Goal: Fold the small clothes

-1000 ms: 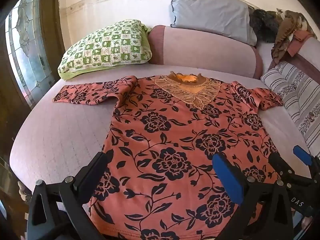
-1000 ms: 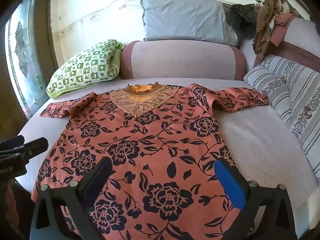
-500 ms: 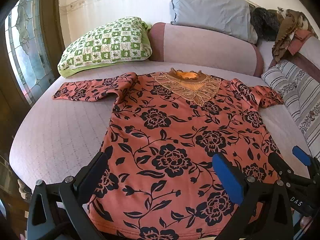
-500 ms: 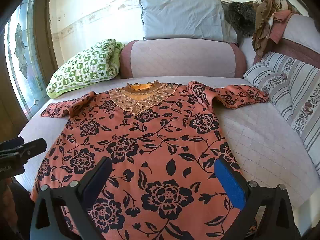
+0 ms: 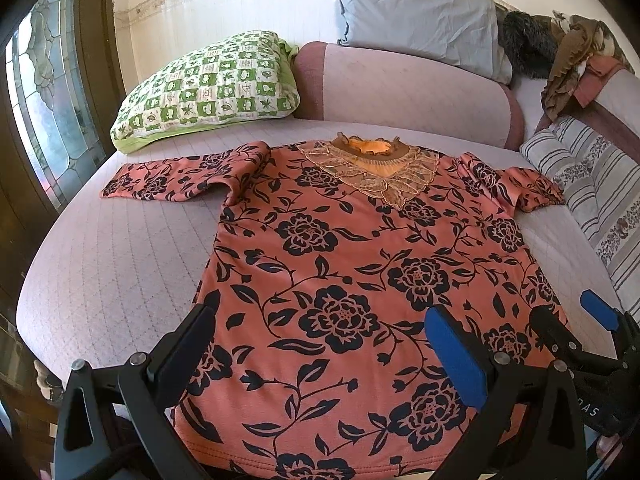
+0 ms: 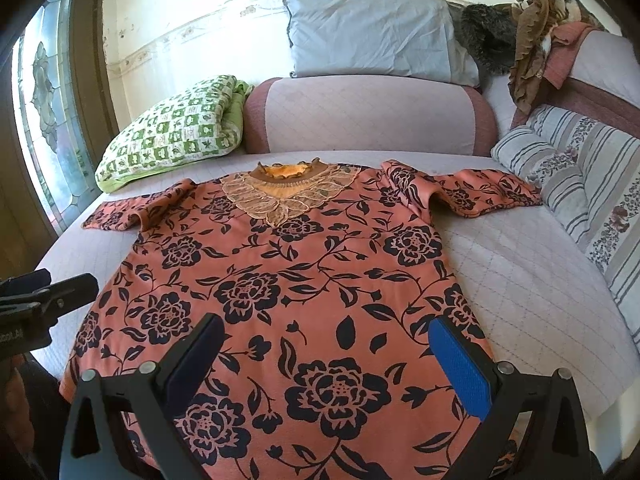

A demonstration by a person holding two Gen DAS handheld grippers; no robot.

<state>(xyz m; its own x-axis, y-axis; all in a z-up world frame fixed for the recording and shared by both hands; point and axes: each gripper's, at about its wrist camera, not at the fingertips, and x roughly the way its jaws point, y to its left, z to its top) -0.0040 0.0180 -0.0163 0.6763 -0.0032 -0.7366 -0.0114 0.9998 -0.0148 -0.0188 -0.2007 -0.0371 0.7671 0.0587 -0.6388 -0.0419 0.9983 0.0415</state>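
An orange shirt with black flowers (image 5: 360,272) lies flat, front up, on the pink bed, lace collar (image 5: 372,164) far, hem near; it also shows in the right wrist view (image 6: 304,280). Both sleeves spread sideways, the left one (image 5: 176,180) and the right one (image 6: 476,196). My left gripper (image 5: 320,344) is open and empty above the hem's left half. My right gripper (image 6: 324,356) is open and empty above the hem's right half; it also shows at the right edge of the left wrist view (image 5: 576,324).
A green checked pillow (image 5: 208,88) lies at the back left, a pink bolster (image 5: 404,88) and a grey pillow (image 5: 420,16) behind the collar, striped cushions (image 6: 580,184) at the right. A heap of clothes (image 6: 536,40) sits at the back right. A window (image 5: 44,112) is at the left.
Both grippers have drawn back and up slightly, so more of the hem and bed shows. The shirt has not moved.
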